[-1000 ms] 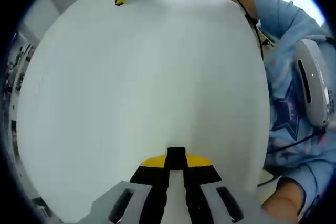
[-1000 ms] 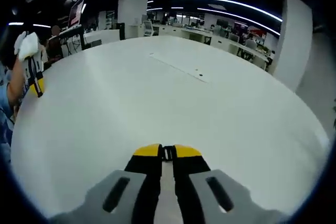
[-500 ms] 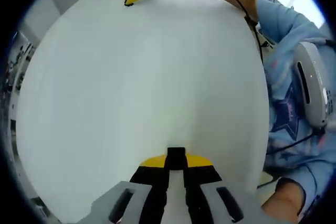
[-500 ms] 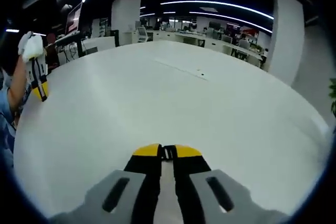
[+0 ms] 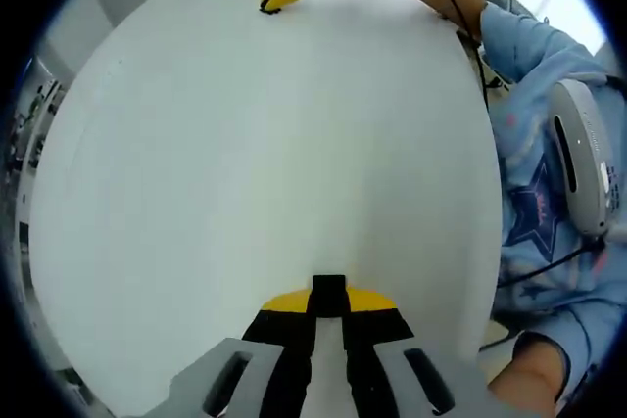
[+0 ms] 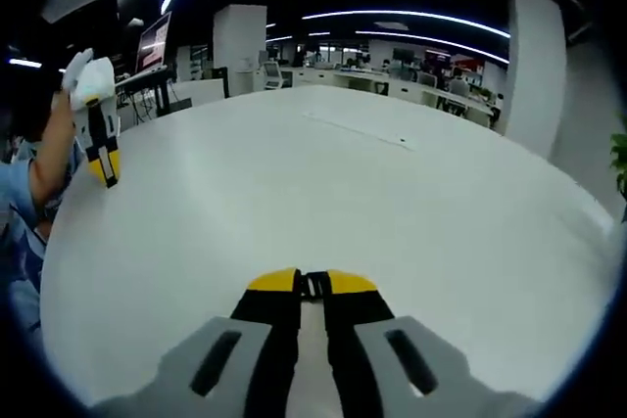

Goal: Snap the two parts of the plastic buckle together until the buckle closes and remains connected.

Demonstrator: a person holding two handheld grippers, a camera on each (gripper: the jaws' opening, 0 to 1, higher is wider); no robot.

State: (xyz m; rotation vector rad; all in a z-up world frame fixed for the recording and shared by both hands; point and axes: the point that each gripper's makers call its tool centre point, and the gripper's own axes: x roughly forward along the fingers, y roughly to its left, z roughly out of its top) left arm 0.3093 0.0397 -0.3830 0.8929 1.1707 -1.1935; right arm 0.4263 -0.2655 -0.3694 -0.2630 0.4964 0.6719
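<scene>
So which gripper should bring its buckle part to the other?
Left, probably. The left gripper holds its part sticking out past the tips, free to push in; the right gripper has its part sunk between the tips.

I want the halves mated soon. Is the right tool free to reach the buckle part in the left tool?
Probably yes: just white table lies between the right tool and the left tool gripping its buckle part.
</scene>
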